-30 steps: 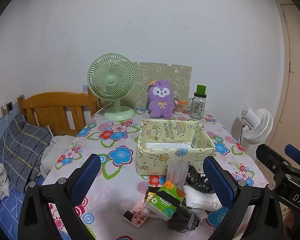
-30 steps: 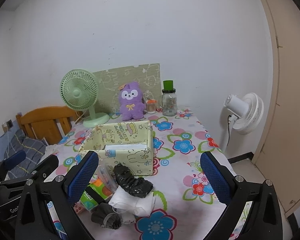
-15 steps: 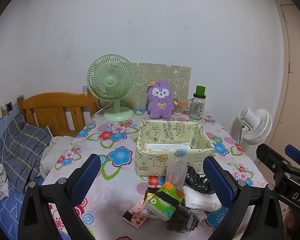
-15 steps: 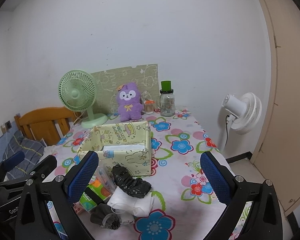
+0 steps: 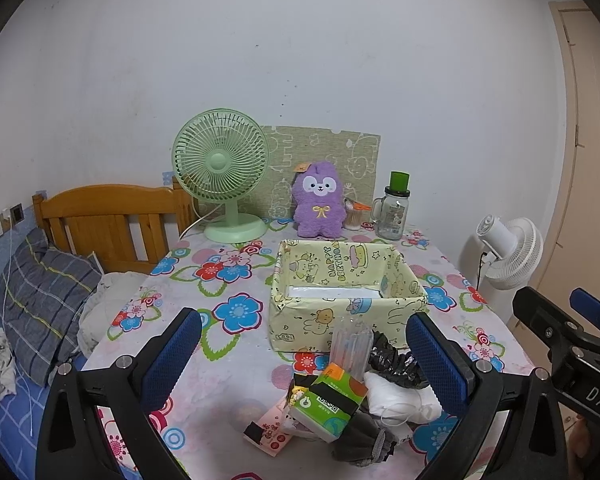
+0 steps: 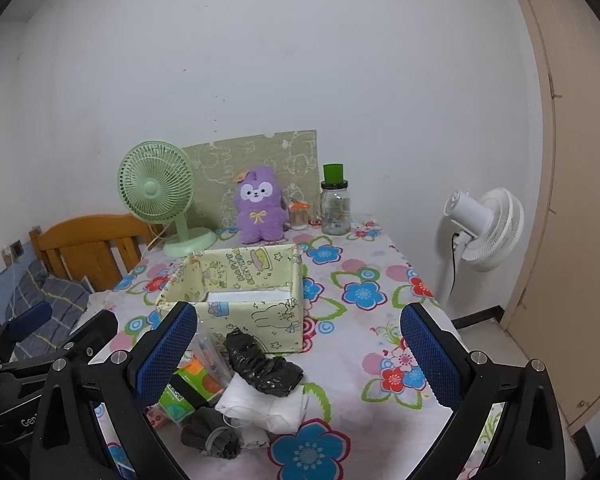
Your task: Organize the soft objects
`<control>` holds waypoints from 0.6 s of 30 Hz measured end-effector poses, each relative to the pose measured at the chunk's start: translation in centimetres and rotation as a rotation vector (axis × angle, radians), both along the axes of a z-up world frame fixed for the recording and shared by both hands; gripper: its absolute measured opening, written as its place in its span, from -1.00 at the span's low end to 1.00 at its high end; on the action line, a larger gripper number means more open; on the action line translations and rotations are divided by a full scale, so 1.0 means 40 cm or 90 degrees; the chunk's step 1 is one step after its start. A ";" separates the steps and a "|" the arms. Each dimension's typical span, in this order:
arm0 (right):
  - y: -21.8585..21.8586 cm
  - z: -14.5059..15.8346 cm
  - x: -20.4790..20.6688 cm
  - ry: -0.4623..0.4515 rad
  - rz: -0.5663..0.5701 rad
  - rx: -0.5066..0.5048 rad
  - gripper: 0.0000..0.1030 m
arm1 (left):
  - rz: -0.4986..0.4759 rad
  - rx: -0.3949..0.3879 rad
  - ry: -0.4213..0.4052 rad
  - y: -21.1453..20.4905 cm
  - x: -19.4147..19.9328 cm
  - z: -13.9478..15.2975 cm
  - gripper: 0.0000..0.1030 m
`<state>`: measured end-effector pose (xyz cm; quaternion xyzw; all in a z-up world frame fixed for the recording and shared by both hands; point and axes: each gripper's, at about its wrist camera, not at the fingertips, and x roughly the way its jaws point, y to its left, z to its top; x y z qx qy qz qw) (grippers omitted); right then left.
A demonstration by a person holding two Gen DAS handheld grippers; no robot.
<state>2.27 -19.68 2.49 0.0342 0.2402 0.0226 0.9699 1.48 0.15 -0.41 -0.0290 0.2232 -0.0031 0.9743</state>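
A pile lies at the table's near edge: a black crumpled bag (image 5: 396,362) (image 6: 262,366), a white cloth (image 5: 400,398) (image 6: 266,402), a grey sock (image 5: 360,438) (image 6: 210,436), a green tissue pack (image 5: 328,398) (image 6: 190,390) and a clear plastic packet (image 5: 350,346). Behind it stands a yellow cartoon-print box (image 5: 342,294) (image 6: 236,292), open on top. My left gripper (image 5: 304,354) is open and empty above the pile. My right gripper (image 6: 298,350) is open and empty, above the pile too. A purple plush toy (image 5: 319,204) (image 6: 258,204) sits at the back.
At the back stand a green desk fan (image 5: 222,172), a glass jar with a green lid (image 5: 392,212) and a patterned board (image 5: 328,152). A wooden bed frame (image 5: 108,224) and pillow (image 5: 40,300) lie left; a white floor fan (image 6: 484,228) stands right.
Both grippers have drifted back slightly, so the table sits a little farther in view. Nothing on the table has moved.
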 end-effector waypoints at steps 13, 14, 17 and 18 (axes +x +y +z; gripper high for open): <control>0.000 0.002 0.000 0.002 0.000 0.007 0.99 | 0.001 0.004 0.002 0.000 0.001 -0.004 0.99; -0.002 0.002 -0.001 0.002 -0.001 0.006 0.99 | 0.001 0.004 0.003 0.000 0.000 -0.005 0.99; -0.005 0.003 -0.003 0.001 -0.002 0.006 0.99 | 0.001 0.004 0.001 -0.001 -0.001 -0.005 0.99; -0.006 0.004 -0.003 0.001 -0.003 0.006 0.99 | 0.001 0.004 0.001 -0.002 0.000 -0.006 0.99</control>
